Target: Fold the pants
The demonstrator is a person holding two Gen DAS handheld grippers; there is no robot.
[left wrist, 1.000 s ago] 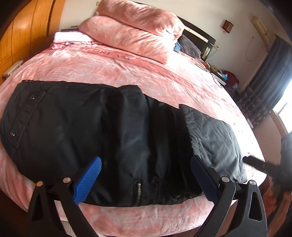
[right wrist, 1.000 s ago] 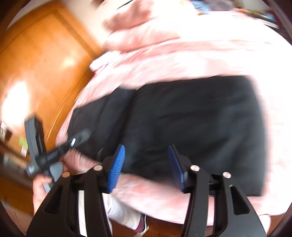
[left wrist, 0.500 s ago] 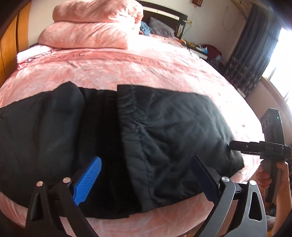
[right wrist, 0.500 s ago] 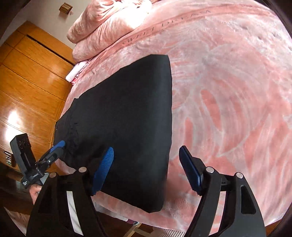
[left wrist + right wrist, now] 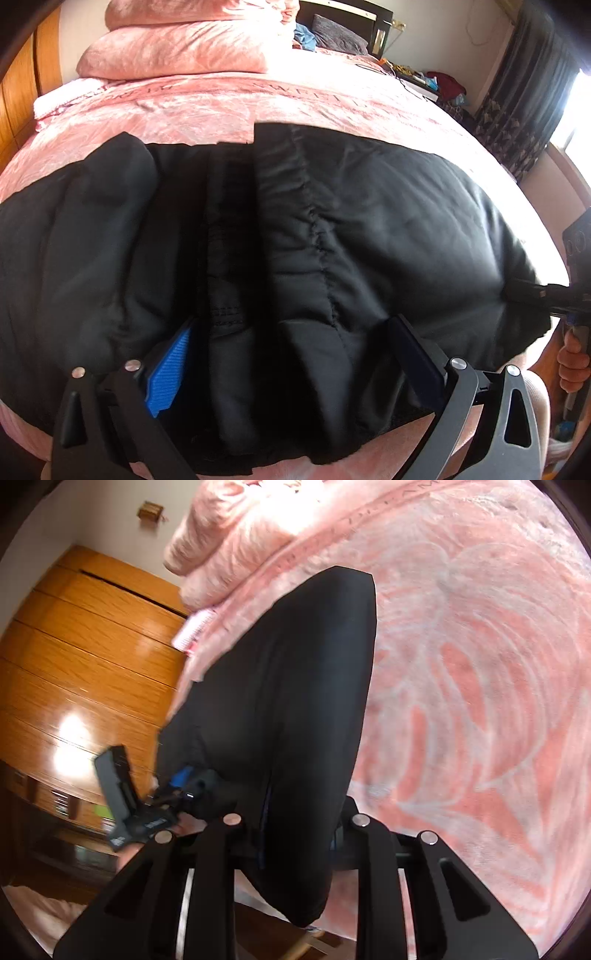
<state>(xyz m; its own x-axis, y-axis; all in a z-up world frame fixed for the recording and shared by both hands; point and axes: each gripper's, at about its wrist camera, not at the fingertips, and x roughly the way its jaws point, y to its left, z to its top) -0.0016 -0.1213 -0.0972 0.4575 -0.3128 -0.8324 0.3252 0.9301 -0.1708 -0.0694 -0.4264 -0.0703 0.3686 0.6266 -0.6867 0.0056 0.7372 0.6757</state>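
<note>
The black, quilted, slightly shiny pants [image 5: 332,236] lie across the near edge of the bed, on its pink, swirl-patterned fleece bedspread [image 5: 207,107], one layer doubled over the other so a stitched hem runs down the middle of the stack. The left gripper [image 5: 288,354] sits low over the near edge of that stack, its jaws spread wide with a thick bunch of the padded cloth lying between them; the ribbed blue pad [image 5: 168,373] on one finger shows beside the fabric, apart from it by a sliver, so this looks like a grip being set, not one made. Over to the other end: the right gripper [image 5: 295,834] has its jaws drawn in on the folded end of the pants, the dark cloth rising straight up from between its fingers. That grasp looks firm, and it makes sense. Two holds along the near edge would let the person carry the whole thickness over in one go and keep the layers from sliding.

The material is puffy and smooth, likely slippery, with soft rounded ridges where it bunches; it will probably spring back unless pressed flat. Behind, two plump pink fleece pillows [image 5: 184,48] are stacked at the headboard, and a glossy orange wooden wardrobe [image 5: 85,657] stands beside the bed. By the look of it, the fold is partway done, with at least one more fold to go.
</note>
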